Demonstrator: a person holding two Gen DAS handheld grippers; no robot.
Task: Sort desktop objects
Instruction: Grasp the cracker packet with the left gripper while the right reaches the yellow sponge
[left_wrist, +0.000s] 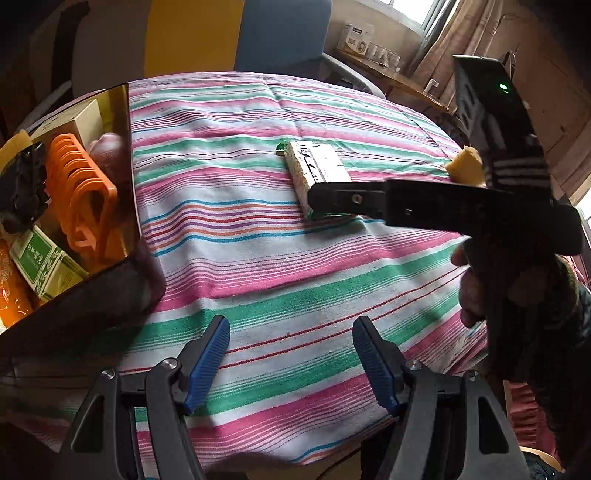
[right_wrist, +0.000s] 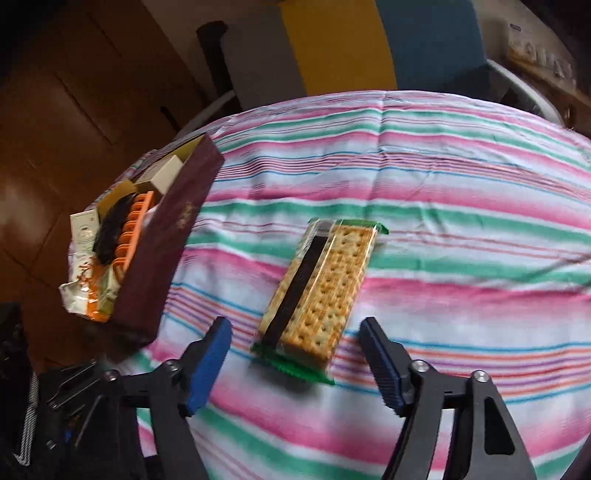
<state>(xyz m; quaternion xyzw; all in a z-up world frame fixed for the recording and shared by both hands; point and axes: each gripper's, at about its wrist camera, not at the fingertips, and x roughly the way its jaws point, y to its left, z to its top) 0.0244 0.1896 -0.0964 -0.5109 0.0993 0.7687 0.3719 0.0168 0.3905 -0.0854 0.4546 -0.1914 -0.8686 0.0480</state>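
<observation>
From the left wrist camera, the left gripper is hanging over the striped tablecloth with its blue pads standing apart and nothing but cloth between them. The maroon box is sitting close on its left, already holding an orange plastic rack, a green-and-white carton and other bits. Further out the cracker packet is lying flat, and the right gripper's black body is reaching in from the right, covering the packet's near end; a hand is gripping it below. A yellowish lump is peeking out behind that tool (I cannot say what it is). The worry here is crowding: the box is already looking full, so anything set on top could be left sticking out or slide back onto the cloth.

From the right wrist camera, the right gripper is standing released, jaws wide, with the cracker packet lying lengthwise just ahead and its green crimped end already reaching in between the pads, not touched by either. The picture is smeared, so the hand seems to be travelling. The maroon box is waiting well to the left. If the jaws are closing only on that thin crimped end, the packet could be drooping or slipping out on the way; squeezing hard across the middle could be cracking the crackers (they look brittle). The slick wrapper could also skid on the cloth.
</observation>
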